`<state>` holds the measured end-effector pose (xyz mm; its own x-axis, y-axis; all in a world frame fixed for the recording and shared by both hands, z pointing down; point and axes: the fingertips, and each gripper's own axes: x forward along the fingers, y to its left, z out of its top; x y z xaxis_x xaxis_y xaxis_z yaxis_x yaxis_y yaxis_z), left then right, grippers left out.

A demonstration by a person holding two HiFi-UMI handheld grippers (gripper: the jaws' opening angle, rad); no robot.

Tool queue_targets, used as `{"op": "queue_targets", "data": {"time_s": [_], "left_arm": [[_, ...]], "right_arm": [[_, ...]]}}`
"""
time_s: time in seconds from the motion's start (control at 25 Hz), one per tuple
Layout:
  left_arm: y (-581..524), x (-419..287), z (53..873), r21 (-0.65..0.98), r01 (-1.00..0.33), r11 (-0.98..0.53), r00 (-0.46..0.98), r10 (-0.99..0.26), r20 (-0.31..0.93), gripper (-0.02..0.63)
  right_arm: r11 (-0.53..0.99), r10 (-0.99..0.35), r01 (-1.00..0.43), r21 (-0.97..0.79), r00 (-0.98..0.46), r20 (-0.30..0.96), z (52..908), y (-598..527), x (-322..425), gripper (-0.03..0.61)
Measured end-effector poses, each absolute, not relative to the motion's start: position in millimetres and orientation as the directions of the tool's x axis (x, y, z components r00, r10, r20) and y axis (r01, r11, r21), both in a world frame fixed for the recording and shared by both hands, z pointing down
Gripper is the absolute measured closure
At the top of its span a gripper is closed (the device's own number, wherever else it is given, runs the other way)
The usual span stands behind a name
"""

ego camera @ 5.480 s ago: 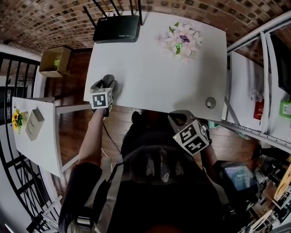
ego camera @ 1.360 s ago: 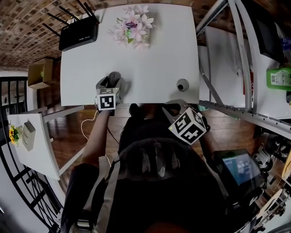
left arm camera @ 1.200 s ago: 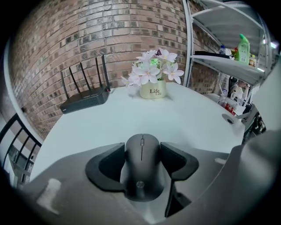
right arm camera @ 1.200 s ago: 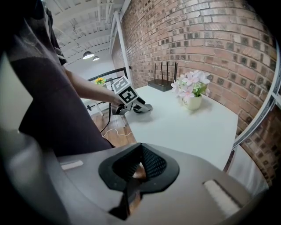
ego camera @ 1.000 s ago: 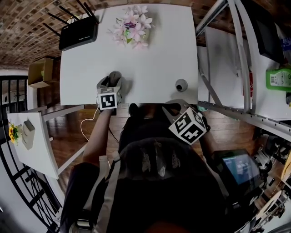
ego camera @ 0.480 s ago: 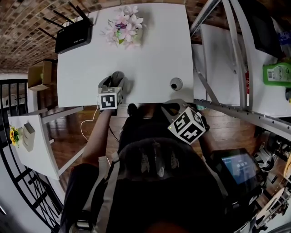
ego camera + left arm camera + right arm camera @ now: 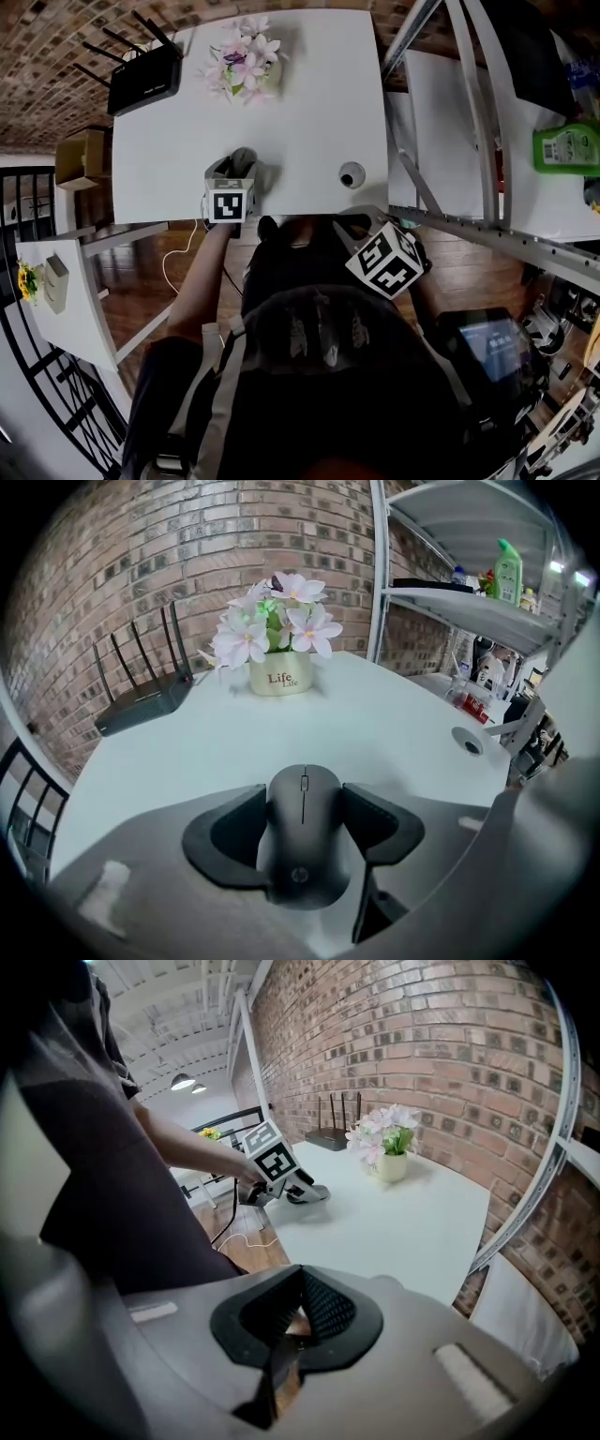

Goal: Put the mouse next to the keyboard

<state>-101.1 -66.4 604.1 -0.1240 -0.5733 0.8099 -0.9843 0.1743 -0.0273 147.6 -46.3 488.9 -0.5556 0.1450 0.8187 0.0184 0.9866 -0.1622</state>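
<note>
The mouse (image 7: 302, 829) sits between the jaws of the left gripper (image 7: 232, 178), which are closed on it, one pad against each long side at about mid-length. It is close to the near edge of the table (image 7: 309, 103), left of that edge's middle and well short of the near left corner. Whether it rests on the top or hangs just above it, I cannot tell. The right gripper (image 7: 292, 1309) is off the table, past its near right corner and close to the person's body, jaws pressed together on nothing.

No keyboard shows in any view. On the table are only a router (image 7: 143, 80) at the far left corner, flowers (image 7: 239, 66) by the far edge, and a hole (image 7: 352, 174) near the near right corner, so the spot to set the mouse down can't be judged from here.

The mouse is likely light and stiff, a hard plastic shell that won't give under the pads. Its sides are smooth and curve inward toward the base, so it could squirt forward or back if squeezed off-centre (the present hold looks well centred). The flanks are the right place to take it. The top carries the buttons and wheel, which would click or roll under pressure. A moderate squeeze should do. The table looks slick, so the mouse may skate a little on release.
</note>
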Motion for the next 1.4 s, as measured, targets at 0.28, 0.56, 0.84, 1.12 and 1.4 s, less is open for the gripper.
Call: {"op": "queue_targets", "data": {"time_s": [0.28,0.56,0.84,1.12,1.4], "left_arm": [[-74.8,-73.5,604.2,0.035,-0.989,0.143,-0.049,-0.544,0.837,0.35],[-76.1,-74.0,603.7,-0.014,-0.989,0.149,-0.094,-0.544,0.834,0.35],[-93.5,-48.3,602.8,0.076,-0.987,0.143,-0.016,-0.556,0.831,0.348],[-104.4,-31.2,603.3,0.026,-0.997,-0.067,0.06,-0.58,0.813,0.347],[-103.6,-22.2,601.2,0.049,-0.977,-0.21,0.168,-0.598,0.784,0.347]], "right_arm": [[0.986,0.162,0.051,-0.162,-0.555,0.816,488.3,-48.7,151.5,0.572],[0.981,0.191,0.083,-0.173,-0.538,0.821,491.5,-45.7,163.9,0.572],[0.975,0.219,0.131,-0.177,-0.486,0.846,497.1,-32.7,167.5,0.572],[0.99,0.144,0.071,-0.126,-0.464,0.874,488.6,-29.8,146.8,0.572],[0.995,0.101,0.027,-0.099,-0.429,0.898,485.7,-3.0,121.1,0.572]]}}
